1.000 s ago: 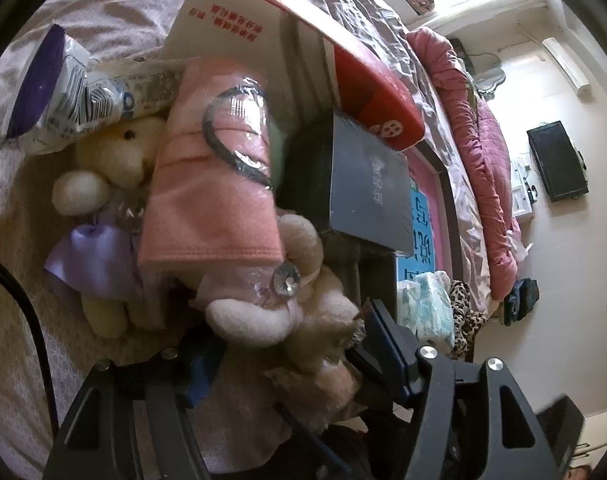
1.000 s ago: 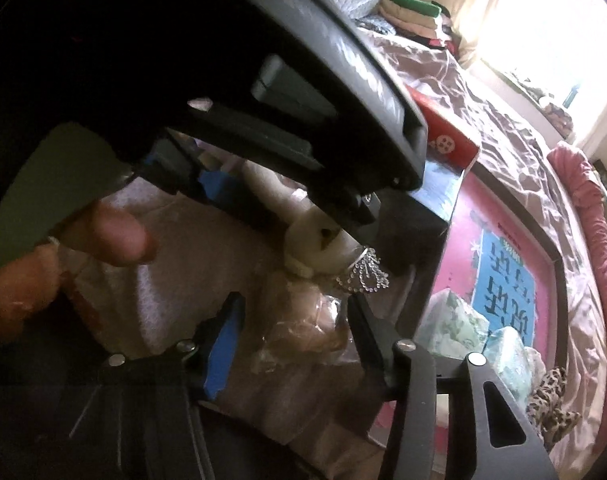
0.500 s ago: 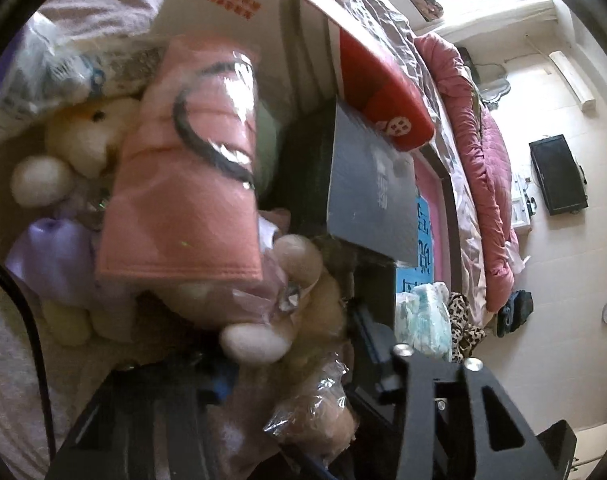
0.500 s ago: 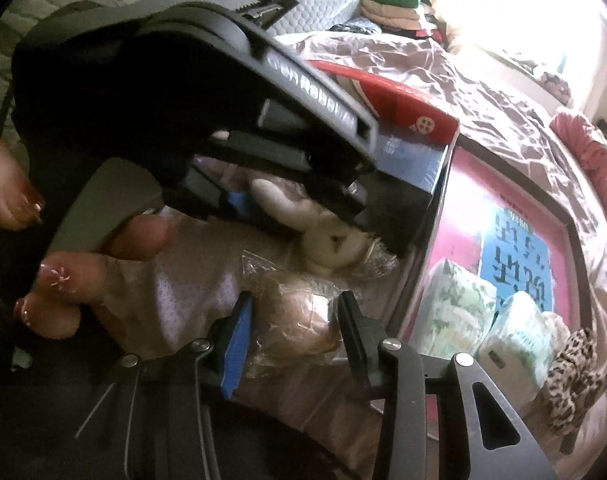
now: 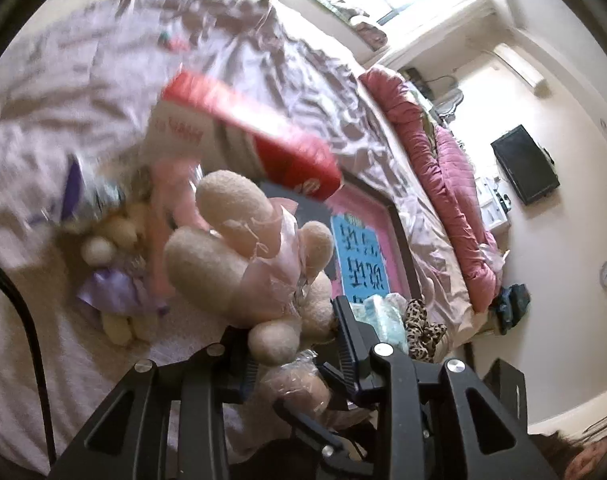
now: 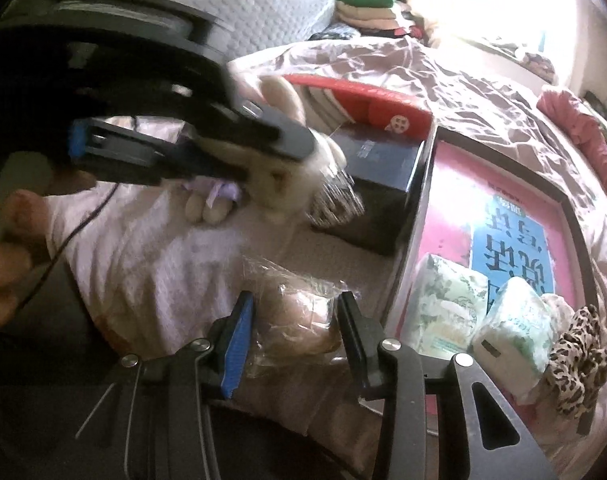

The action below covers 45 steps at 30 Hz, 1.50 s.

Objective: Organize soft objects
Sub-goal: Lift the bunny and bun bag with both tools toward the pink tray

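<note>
Clamping the cream plush bunny point(image 5: 239, 264) by its lower end, the left gripper point(image 5: 295, 344) holds it clear of the bedspread point(image 5: 103, 80), long axis tilted up and away. The pink-lined tray point(image 6: 447, 208) lies to the right, nearer the right gripper point(image 6: 295, 336), whose half-open jaws bracket a wrapped brown item point(image 6: 299, 320). Already in the tray are two tissue packs point(image 6: 479, 312) and a leopard scrunchie point(image 6: 579, 360).

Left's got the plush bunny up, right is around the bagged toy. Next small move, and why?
Probably carry the plush bunny, clamped in the left hand-held gripper, over to the pink tray: tissue packs already lie there. The right hand-held gripper only brackets the bagged toy.
</note>
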Available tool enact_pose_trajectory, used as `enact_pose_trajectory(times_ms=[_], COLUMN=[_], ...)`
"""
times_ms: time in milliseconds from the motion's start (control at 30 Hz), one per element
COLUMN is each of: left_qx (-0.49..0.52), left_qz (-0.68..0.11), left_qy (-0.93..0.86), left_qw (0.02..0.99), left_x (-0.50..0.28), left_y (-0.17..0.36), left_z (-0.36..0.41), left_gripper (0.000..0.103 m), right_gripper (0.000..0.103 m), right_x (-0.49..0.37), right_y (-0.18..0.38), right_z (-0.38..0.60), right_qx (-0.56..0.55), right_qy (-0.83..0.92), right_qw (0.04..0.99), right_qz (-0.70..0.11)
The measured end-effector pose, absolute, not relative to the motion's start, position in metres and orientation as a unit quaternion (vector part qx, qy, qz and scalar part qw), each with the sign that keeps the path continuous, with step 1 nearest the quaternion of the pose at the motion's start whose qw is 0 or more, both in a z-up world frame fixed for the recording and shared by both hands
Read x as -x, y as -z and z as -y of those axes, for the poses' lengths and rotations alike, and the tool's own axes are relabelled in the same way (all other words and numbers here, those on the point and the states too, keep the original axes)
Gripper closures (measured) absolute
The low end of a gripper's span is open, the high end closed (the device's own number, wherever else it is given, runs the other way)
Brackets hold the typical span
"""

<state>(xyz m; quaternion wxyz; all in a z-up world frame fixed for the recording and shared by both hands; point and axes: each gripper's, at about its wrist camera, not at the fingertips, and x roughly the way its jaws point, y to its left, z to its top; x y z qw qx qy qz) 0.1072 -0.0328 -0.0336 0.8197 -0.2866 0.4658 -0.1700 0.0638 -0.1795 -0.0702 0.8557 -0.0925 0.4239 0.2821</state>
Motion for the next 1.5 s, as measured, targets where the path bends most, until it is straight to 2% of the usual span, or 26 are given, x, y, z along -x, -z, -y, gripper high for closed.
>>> enact_pose_trajectory(times_ms=[533, 567, 600, 633, 1067, 1267, 1367, 1500], left_qx=[0.258, 0.254, 0.252, 0.250, 0.252, 0.260, 0.263, 0.263], left_qz=[-0.430, -0.427, -0.425, -0.422, -0.431, -0.433, -0.433, -0.433], left_qy=[0.180, 0.178, 0.177, 0.177, 0.166, 0.165, 0.167, 0.167], left_qw=[0.846, 0.849, 0.852, 0.853, 0.850, 0.847, 0.846, 0.846], left_x=[-0.090, -0.089, -0.087, -0.087, -0.084, -0.085, -0.084, -0.083], left_y=[-0.007, -0.011, -0.012, -0.014, -0.006, -0.002, -0.001, -0.001], left_z=[0.026, 0.027, 0.027, 0.028, 0.022, 0.016, 0.013, 0.012], left_gripper=[0.069, 0.069, 0.069, 0.069, 0.069, 0.069, 0.069, 0.069], right_gripper=[0.062, 0.063, 0.073, 0.075, 0.075, 0.062, 0.060, 0.048], right_x=[-0.055, -0.056, -0.056, -0.056, -0.073, -0.078, -0.078, -0.085], right_y=[0.031, 0.029, 0.028, 0.027, 0.054, 0.063, 0.067, 0.074], right_z=[0.206, 0.210, 0.212, 0.215, 0.196, 0.177, 0.169, 0.154], right_qx=[0.036, 0.028, 0.027, 0.025, 0.026, 0.030, 0.031, 0.050], right_qy=[-0.266, -0.263, -0.258, -0.252, -0.267, -0.294, -0.305, -0.314], right_qw=[0.885, 0.888, 0.890, 0.893, 0.873, 0.856, 0.846, 0.834], right_qz=[-0.380, -0.377, -0.375, -0.372, -0.407, -0.425, -0.436, -0.452])
